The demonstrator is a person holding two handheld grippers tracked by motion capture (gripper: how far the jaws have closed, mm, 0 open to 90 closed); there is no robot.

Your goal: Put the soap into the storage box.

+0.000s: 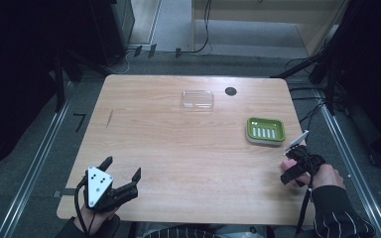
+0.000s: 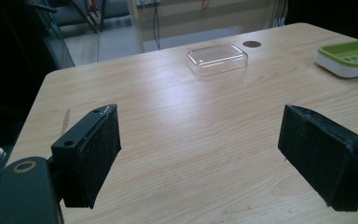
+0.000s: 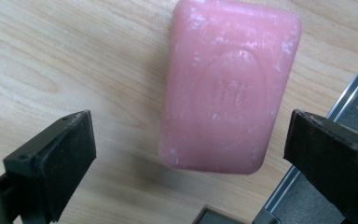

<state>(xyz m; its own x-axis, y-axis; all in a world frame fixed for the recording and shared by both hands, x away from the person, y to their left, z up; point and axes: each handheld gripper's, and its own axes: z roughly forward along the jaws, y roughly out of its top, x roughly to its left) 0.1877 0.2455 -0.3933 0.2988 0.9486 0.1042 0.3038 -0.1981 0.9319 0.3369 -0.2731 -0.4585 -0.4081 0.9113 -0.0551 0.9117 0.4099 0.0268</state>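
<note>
A pink soap bar (image 3: 230, 88) with an oval stamp lies flat on the wooden table (image 3: 51, 56), close to its right edge. My right gripper (image 3: 191, 135) points down over it, open, one jaw on each side and a gap between each and the soap. In the high view the right gripper (image 1: 292, 167) sits at the table's right edge with a bit of the pink soap (image 1: 283, 167) under it. My left gripper (image 1: 123, 167) rests open at the near left with nothing between its jaws; the left gripper (image 2: 198, 144) looks across the table.
A green soap dish (image 1: 265, 130) with a slotted insert stands just beyond the right gripper. A clear plastic box (image 1: 197, 99) sits at the far middle beside a black grommet (image 1: 230, 91). The green dish (image 2: 349, 56) and clear box (image 2: 216, 59) lie far ahead of the left gripper.
</note>
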